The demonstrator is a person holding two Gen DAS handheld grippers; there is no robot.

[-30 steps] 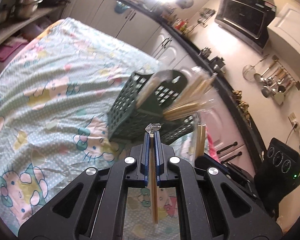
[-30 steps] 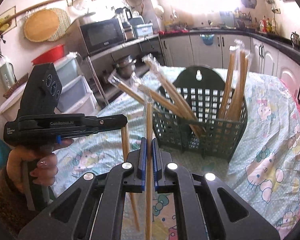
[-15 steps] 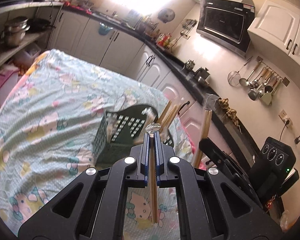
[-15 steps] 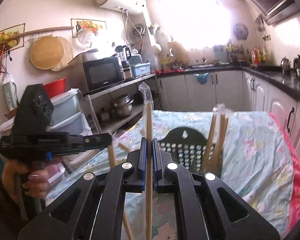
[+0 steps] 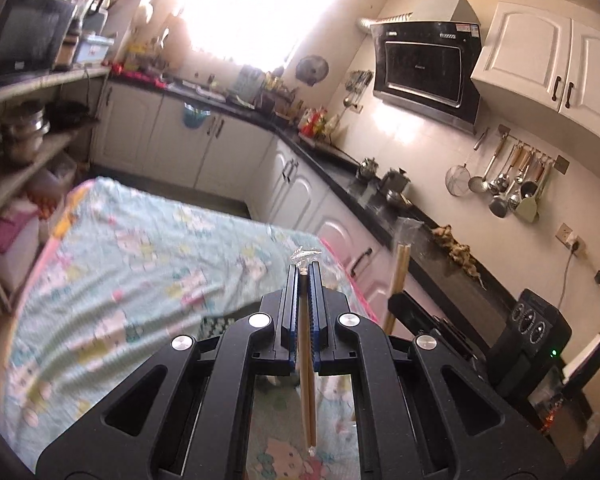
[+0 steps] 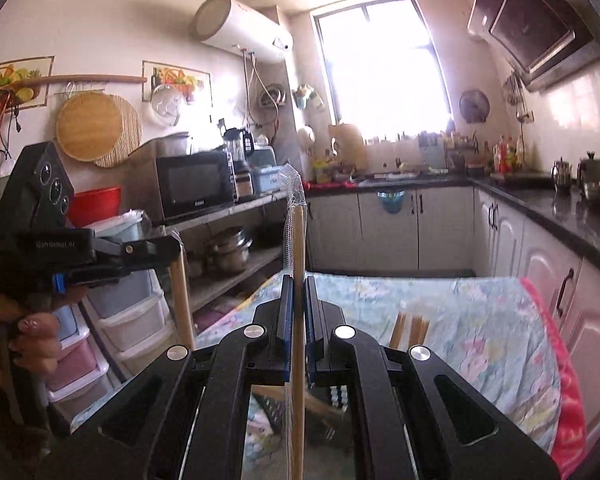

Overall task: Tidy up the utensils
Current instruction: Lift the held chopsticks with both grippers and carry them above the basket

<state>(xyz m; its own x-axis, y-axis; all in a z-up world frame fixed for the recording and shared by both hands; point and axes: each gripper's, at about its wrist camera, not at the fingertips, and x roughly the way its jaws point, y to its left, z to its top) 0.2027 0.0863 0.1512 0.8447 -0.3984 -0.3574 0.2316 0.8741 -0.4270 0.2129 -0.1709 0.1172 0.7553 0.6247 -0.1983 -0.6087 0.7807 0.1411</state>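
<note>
Two plastic-wrapped wooden chopstick pairs clamped: left gripper [image 5: 304,270] on one [image 5: 307,376], right gripper [image 6: 296,284] on other [image 6: 298,320]. Risk: slick wrapper slipping through pads; long ends snagging dark green slotted basket [image 6: 324,408] near table's near edge.

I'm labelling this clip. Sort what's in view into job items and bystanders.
Job items:
- left gripper, shut on wrapped chopsticks
- right gripper, shut on wrapped chopstick pair
- dark utensil basket, partly hidden

Bystanders:
- microwave
- hanging ladles
- floral tablecloth
</note>
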